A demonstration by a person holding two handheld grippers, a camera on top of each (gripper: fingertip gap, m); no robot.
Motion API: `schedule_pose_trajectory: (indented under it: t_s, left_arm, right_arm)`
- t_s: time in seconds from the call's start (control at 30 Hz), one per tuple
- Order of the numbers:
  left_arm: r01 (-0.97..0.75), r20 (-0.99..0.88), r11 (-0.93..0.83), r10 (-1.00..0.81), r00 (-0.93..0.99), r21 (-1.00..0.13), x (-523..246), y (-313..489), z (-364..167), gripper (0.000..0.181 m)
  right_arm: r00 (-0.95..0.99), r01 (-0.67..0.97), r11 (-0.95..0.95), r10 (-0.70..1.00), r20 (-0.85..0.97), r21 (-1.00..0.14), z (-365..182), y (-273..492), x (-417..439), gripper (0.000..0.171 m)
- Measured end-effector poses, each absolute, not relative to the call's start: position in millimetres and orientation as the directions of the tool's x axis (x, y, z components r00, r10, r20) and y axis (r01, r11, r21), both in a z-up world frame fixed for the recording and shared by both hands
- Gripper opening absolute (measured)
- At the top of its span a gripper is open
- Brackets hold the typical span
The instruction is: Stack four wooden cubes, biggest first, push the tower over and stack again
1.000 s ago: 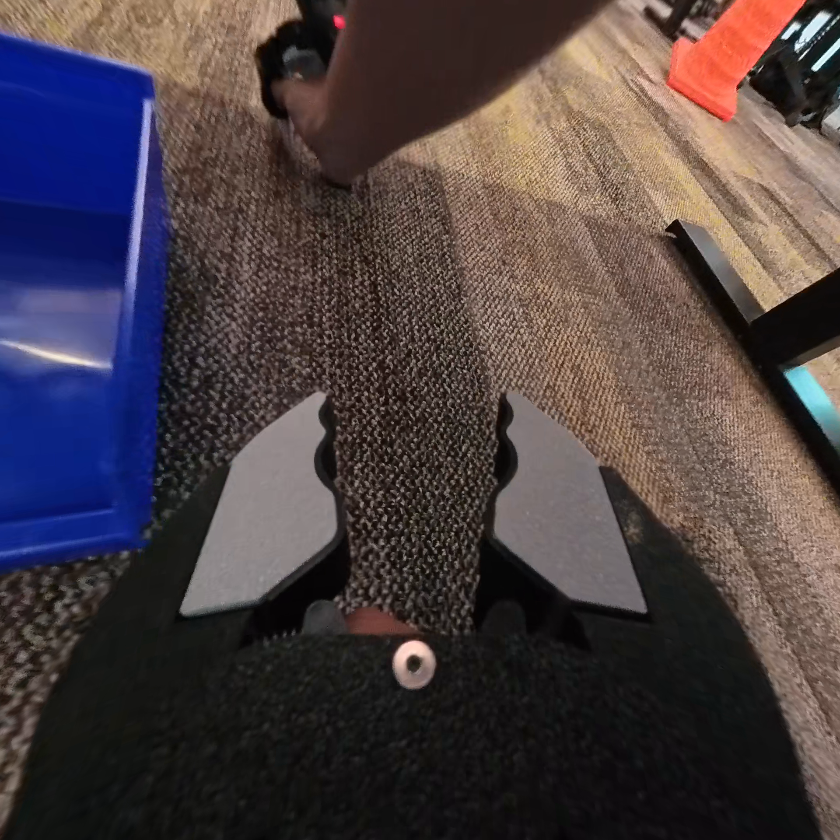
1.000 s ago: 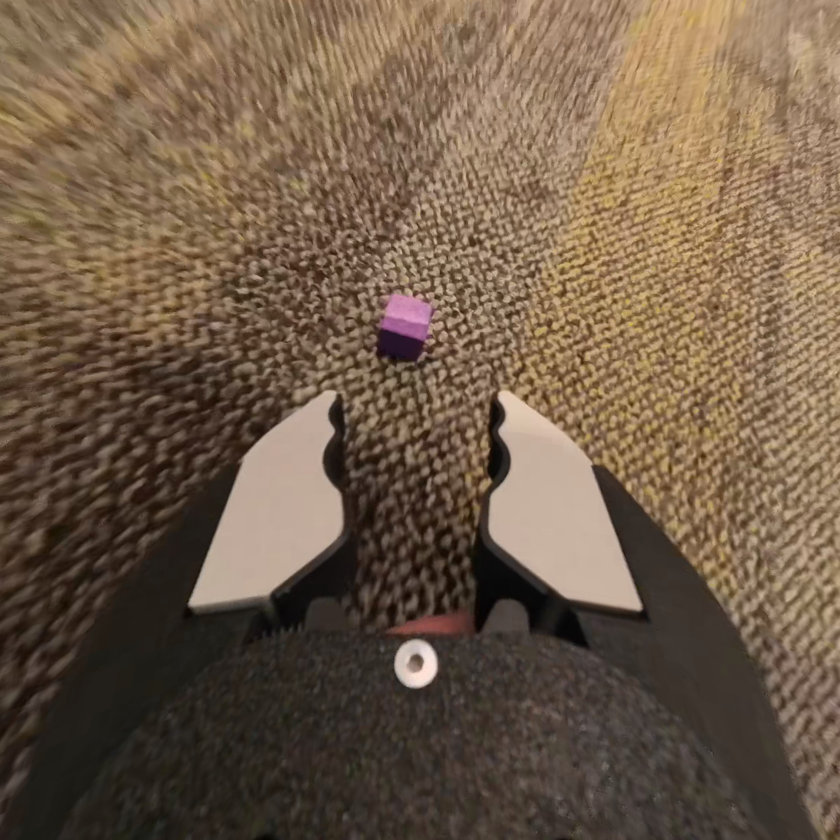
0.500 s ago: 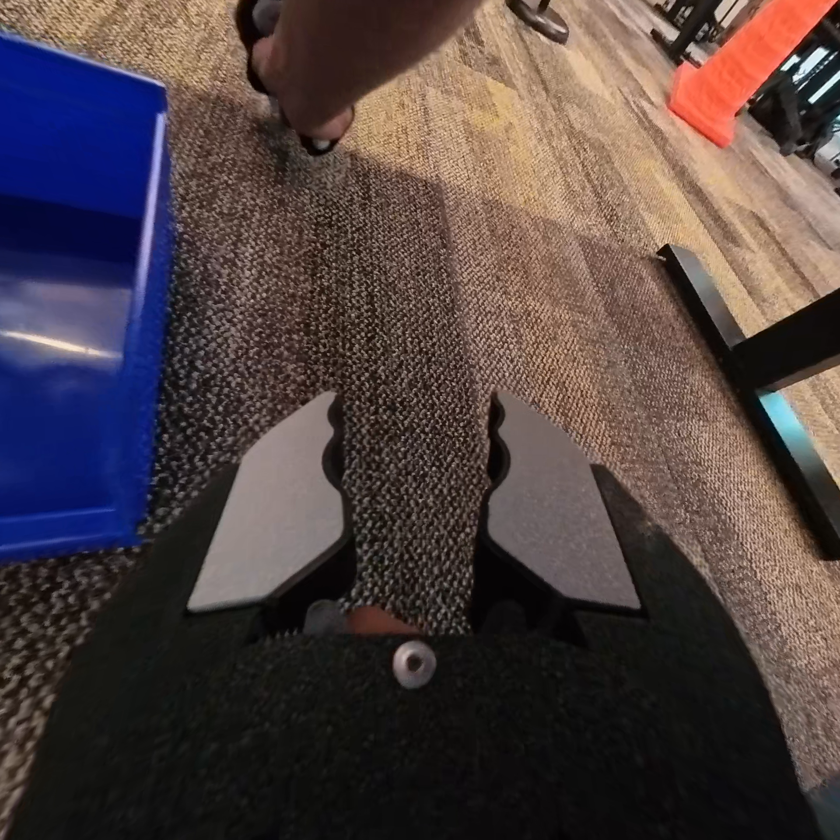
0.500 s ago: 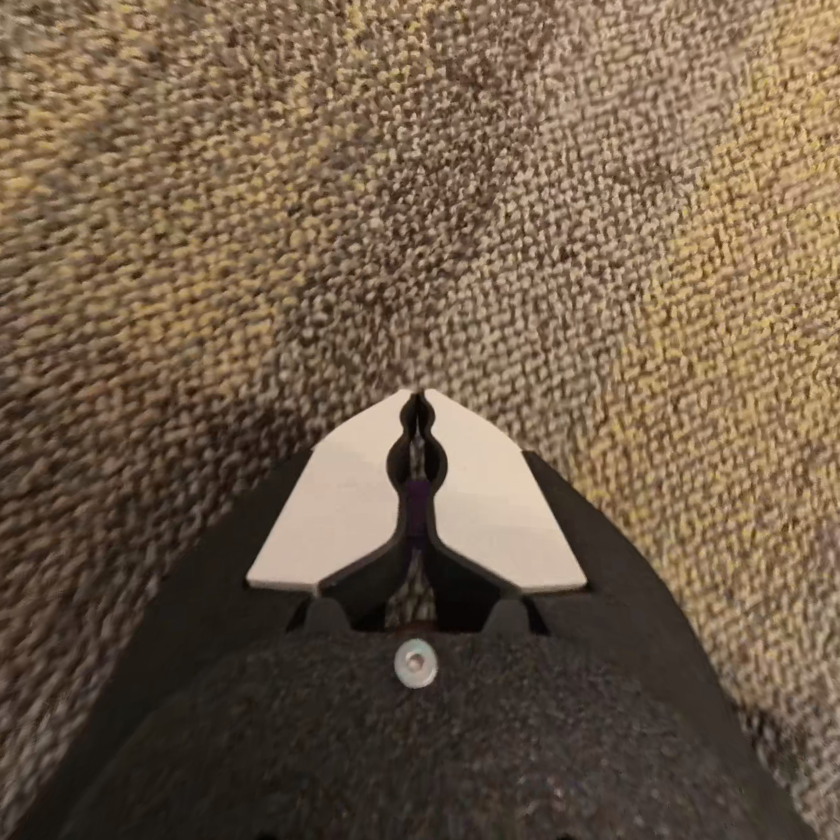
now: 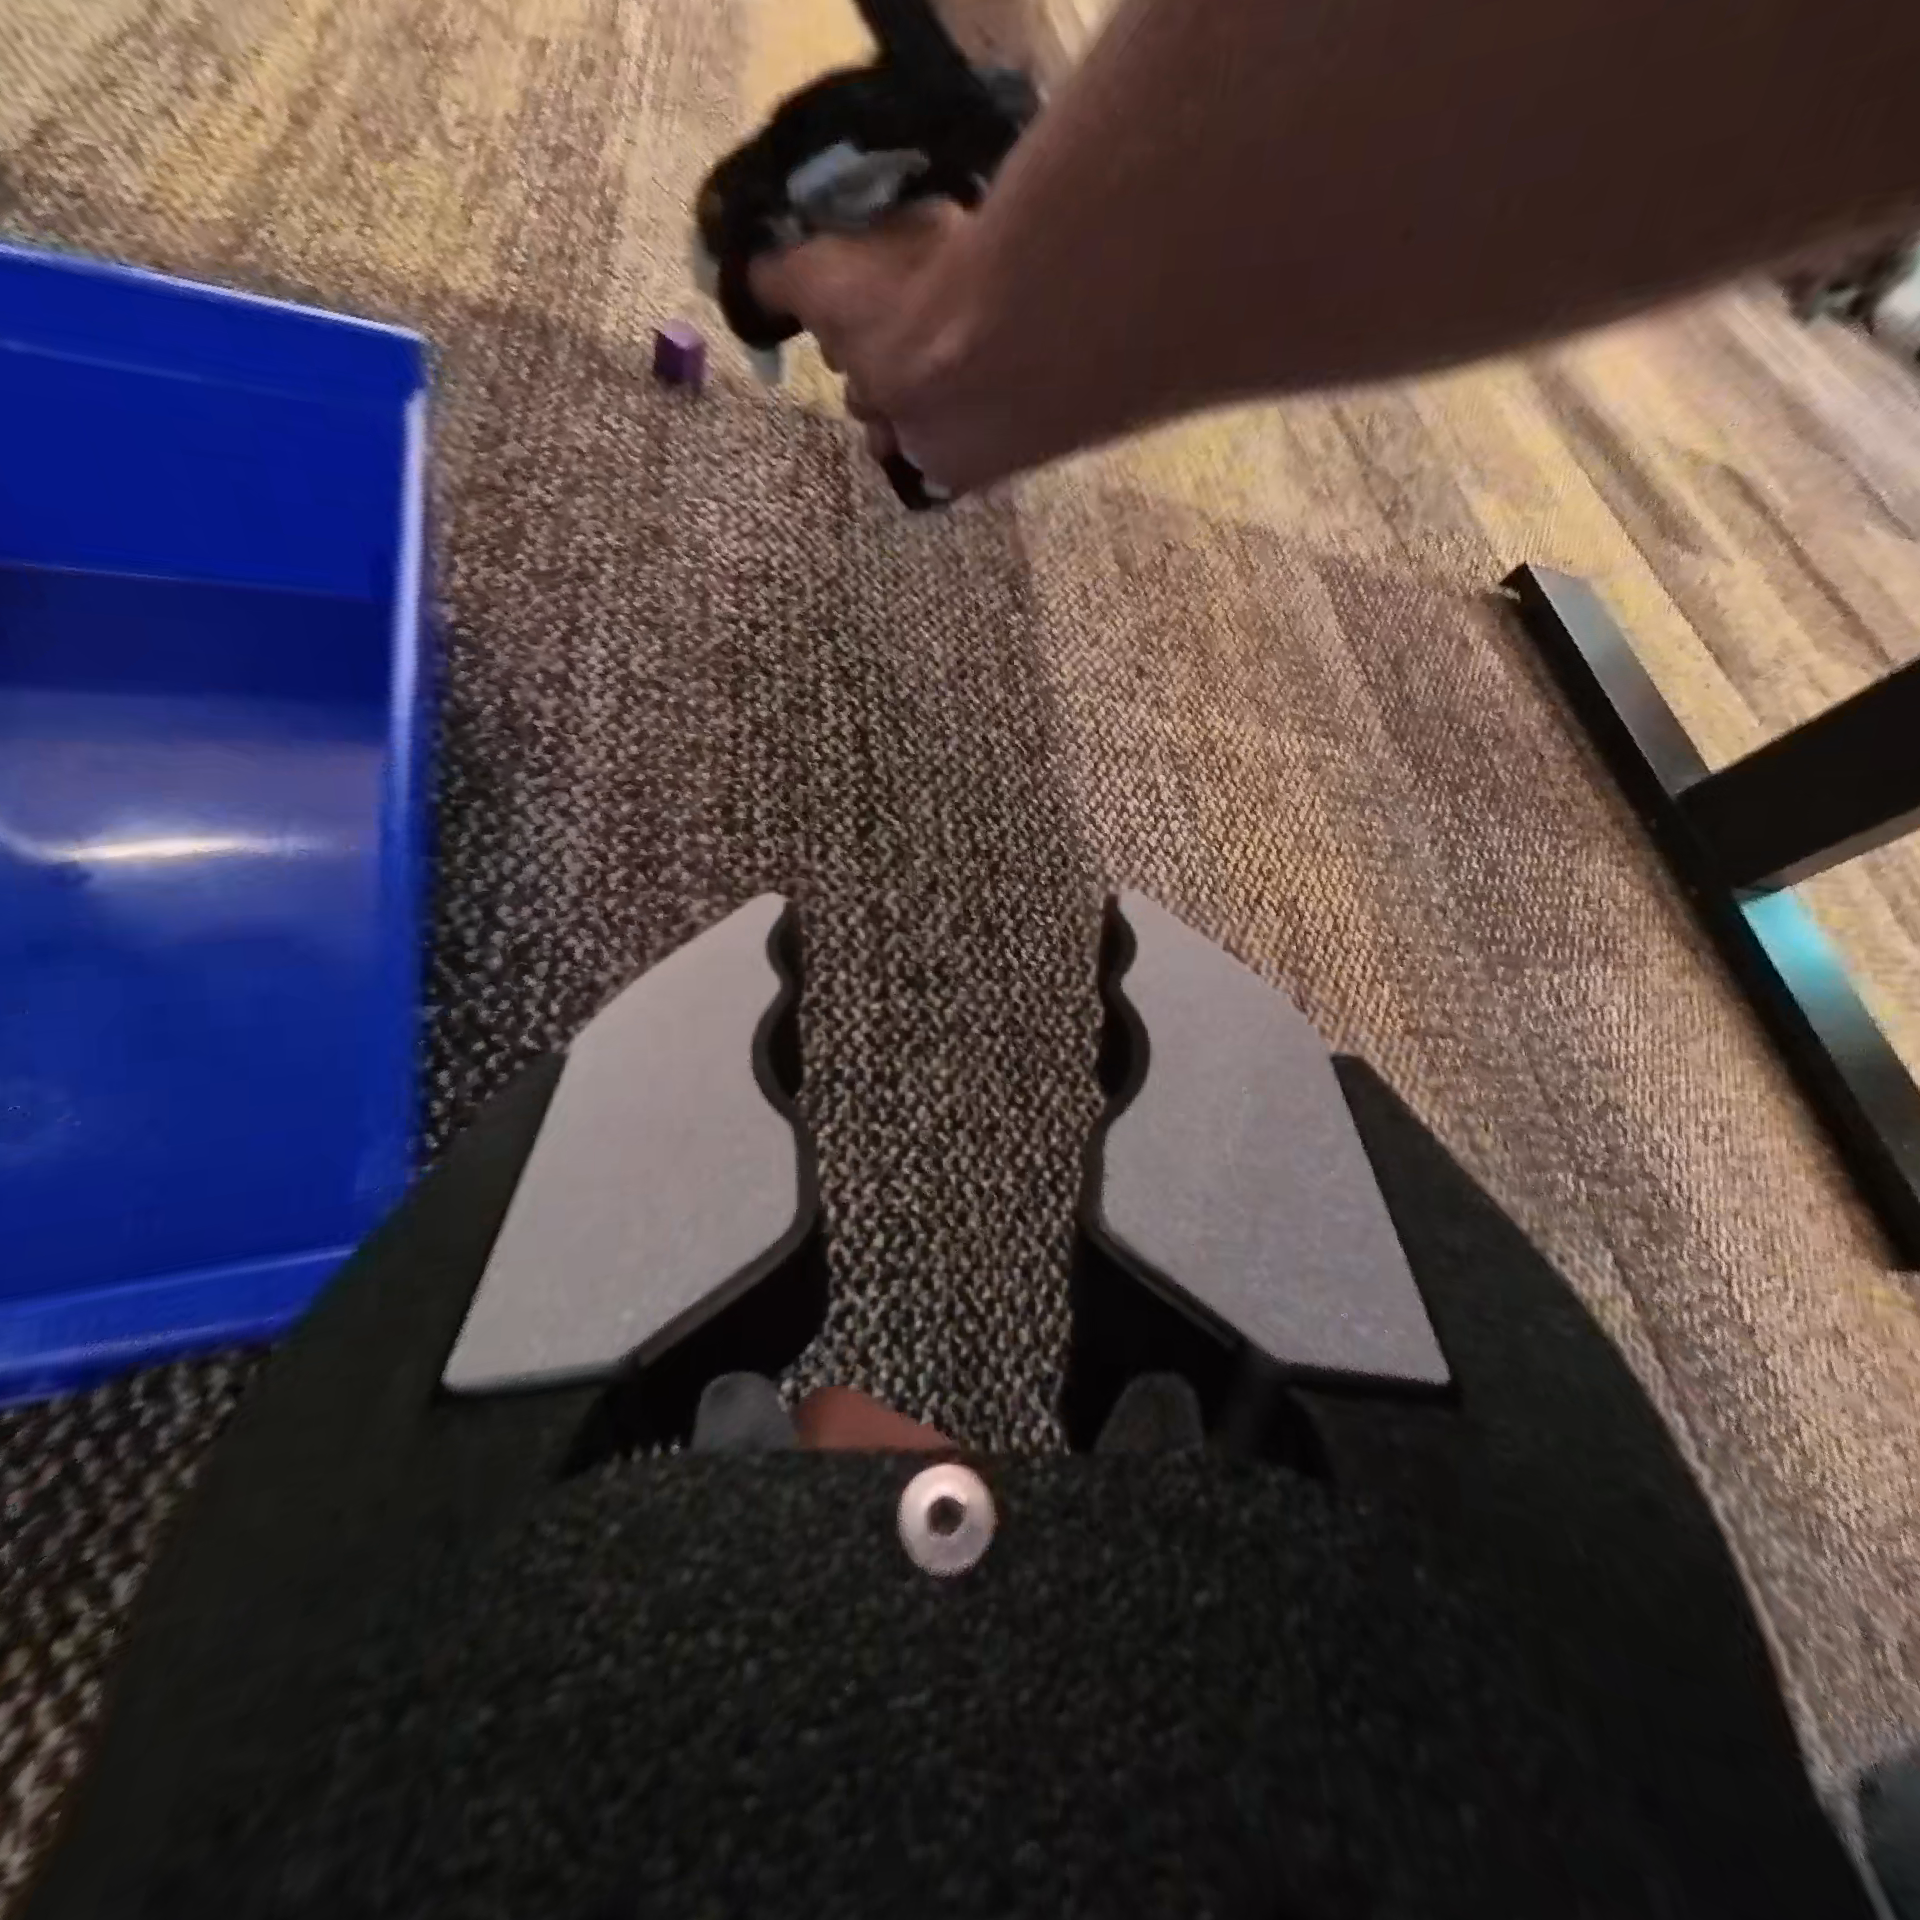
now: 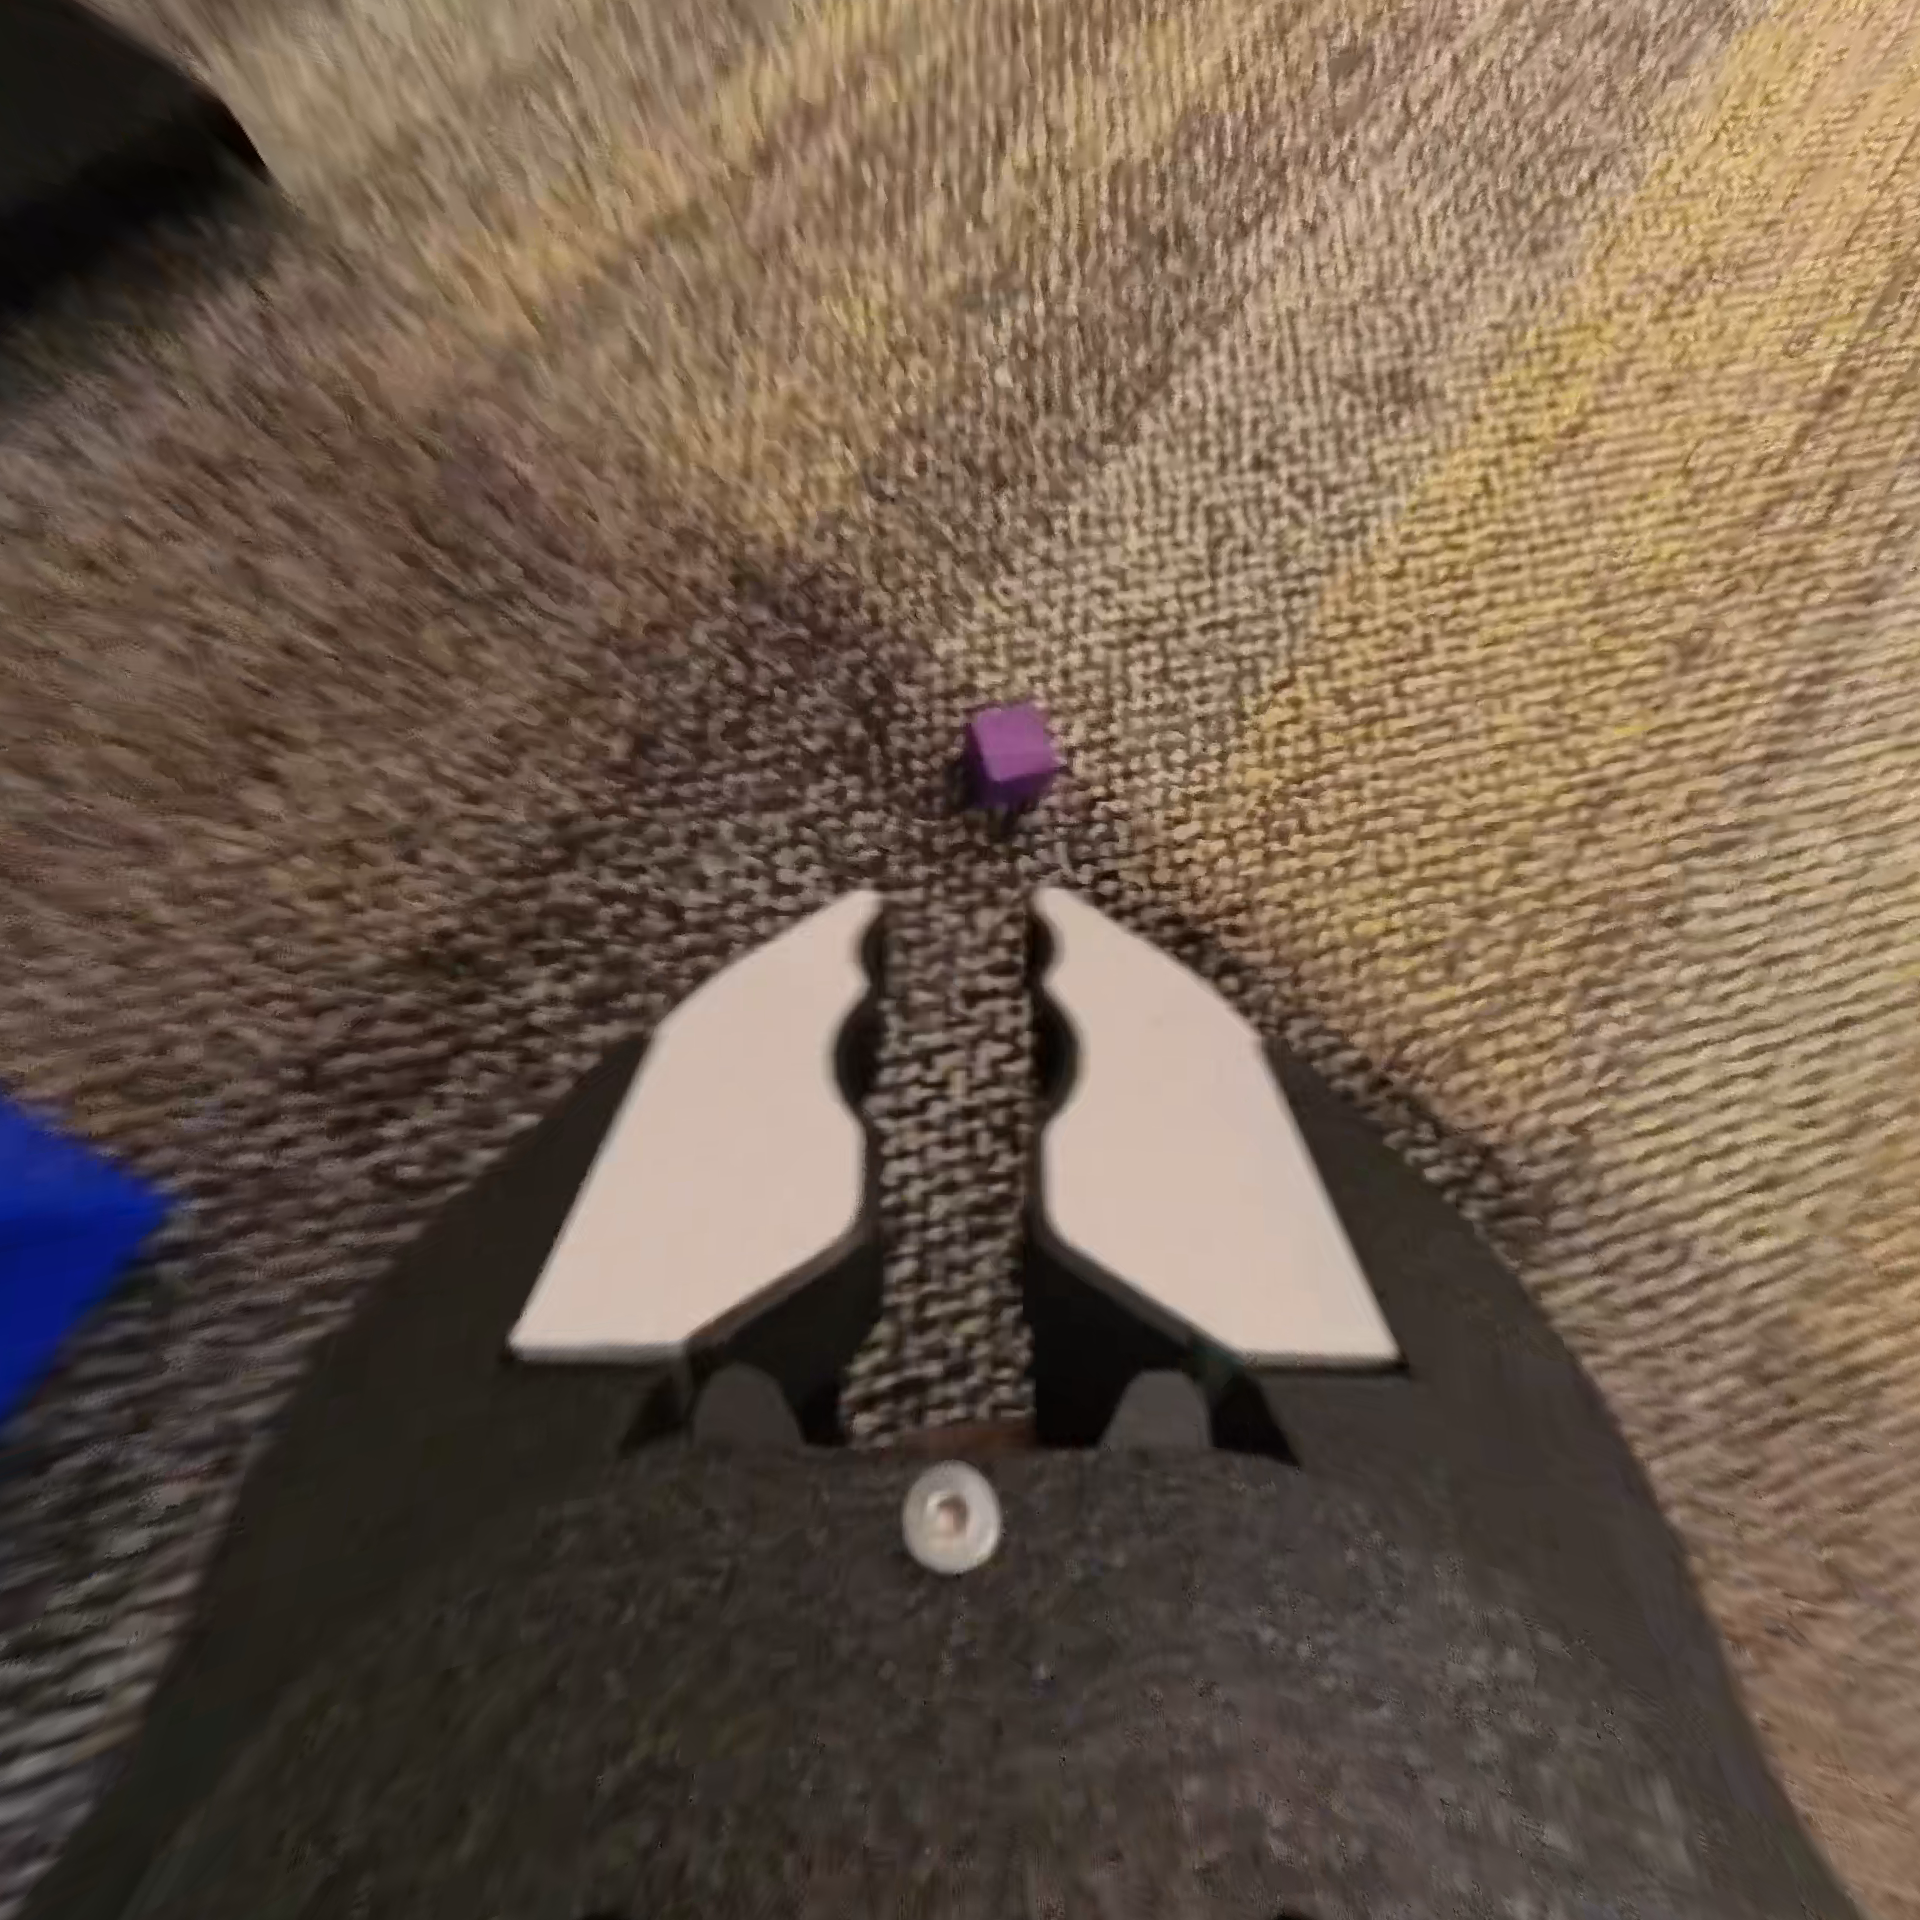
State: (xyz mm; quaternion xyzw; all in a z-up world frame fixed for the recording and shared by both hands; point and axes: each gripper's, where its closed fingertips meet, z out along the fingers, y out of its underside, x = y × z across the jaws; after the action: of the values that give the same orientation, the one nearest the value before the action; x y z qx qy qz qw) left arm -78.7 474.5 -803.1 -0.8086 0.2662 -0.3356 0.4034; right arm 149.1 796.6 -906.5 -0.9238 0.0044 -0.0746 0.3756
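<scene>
One small purple cube (image 6: 1008,756) sits on the carpet just beyond the tips of my right gripper (image 6: 958,899). The right gripper's jaws stand apart and hold nothing. The view is blurred. The same cube shows far off in the left wrist view (image 5: 681,353), beside the blue bin's far corner. My left gripper (image 5: 945,909) is open and empty, low over the carpet. No other cubes are in view.
A blue plastic bin (image 5: 208,790) stands close on the left of the left gripper; its corner shows in the right wrist view (image 6: 62,1226). A person's forearm (image 5: 1351,208) crosses the top. A black table foot (image 5: 1704,831) lies on the right.
Half a second ago the right gripper was shut on the purple cube. Now it is open and drawn back, and the cube rests on the carpet near the bin. The left gripper barely moved.
</scene>
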Motion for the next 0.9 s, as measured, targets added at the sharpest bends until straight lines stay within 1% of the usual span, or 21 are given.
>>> schedule_pose_trajectory:
  t_s: [0.03,0.07,0.2,0.27,0.3,0.33,0.37,0.47,0.53,0.57,0.63,0.67,0.73,0.83,0.9]
  left_arm:
    - [-0.174,0.326,-0.533,-0.711,0.623,-0.828,-75,472,-805,0.054]
    - [-0.170,0.329,-0.530,-0.714,0.618,-0.831,-72,471,-804,0.054]
    - [-0.177,0.328,-0.524,-0.726,0.605,-0.833,-62,469,-815,0.054]
    - [-0.179,0.338,-0.537,-0.720,0.606,-0.824,-62,467,-826,0.054]
    - [-0.180,0.347,-0.548,-0.716,0.606,-0.817,-62,466,-831,0.053]
    - [-0.185,0.355,-0.558,-0.714,0.604,-0.809,-66,465,-833,0.054]
    - [-0.189,0.360,-0.563,-0.715,0.599,-0.804,-67,463,-836,0.054]
    - [-0.210,0.339,-0.551,-0.726,0.598,-0.808,-70,461,-841,0.053]
    - [-0.195,0.351,-0.557,-0.719,0.600,-0.808,-70,460,-842,0.052]
    - [-0.184,0.362,-0.564,-0.714,0.599,-0.805,-69,459,-841,0.052]
    - [-0.182,0.374,-0.571,-0.714,0.592,-0.801,-67,457,-840,0.053]
    - [-0.181,0.373,-0.567,-0.717,0.588,-0.804,-65,457,-838,0.052]
    - [-0.181,0.371,-0.559,-0.724,0.581,-0.809,-61,456,-836,0.052]
    - [-0.181,0.378,-0.557,-0.733,0.566,-0.810,-53,454,-832,0.052]
    - [-0.179,0.378,-0.553,-0.738,0.559,-0.814,-48,453,-825,0.051]
  right_arm:
    - [0.985,0.089,-0.743,-0.032,0.168,-0.663,-913,804,151,0.043]
    - [0.982,0.129,-0.754,0.006,0.189,-0.644,-920,813,151,0.051]
    - [0.955,0.254,-0.807,0.120,0.273,-0.533,-958,843,150,0.057]
    - [0.943,0.278,-0.814,0.130,0.305,-0.511,-970,854,152,0.055]
    - [0.936,0.291,-0.809,0.130,0.328,-0.511,-973,858,155,0.060]
    - [0.924,0.312,-0.798,0.127,0.362,-0.516,-972,860,160,0.059]
    - [0.918,0.306,-0.798,0.102,0.384,-0.519,-972,862,168,0.046]
    - [0.943,0.246,-0.799,0.065,0.327,-0.548,-974,861,177,0.050]
    - [0.938,0.275,-0.791,0.096,0.334,-0.546,-974,865,178,0.049]
    - [0.935,0.274,-0.794,0.087,0.345,-0.542,-975,866,182,0.046]
    - [0.938,0.255,-0.808,0.074,0.339,-0.531,-975,869,189,0.029]
    - [0.944,0.241,-0.820,0.073,0.323,-0.519,-976,869,190,0.025]
    - [0.954,0.218,-0.835,0.073,0.290,-0.506,-977,870,193,0.024]
    - [0.942,0.244,-0.850,0.093,0.323,-0.467,-973,864,197,0.023]
    - [0.937,0.266,-0.833,0.107,0.331,-0.485,-961,858,191,0.022]
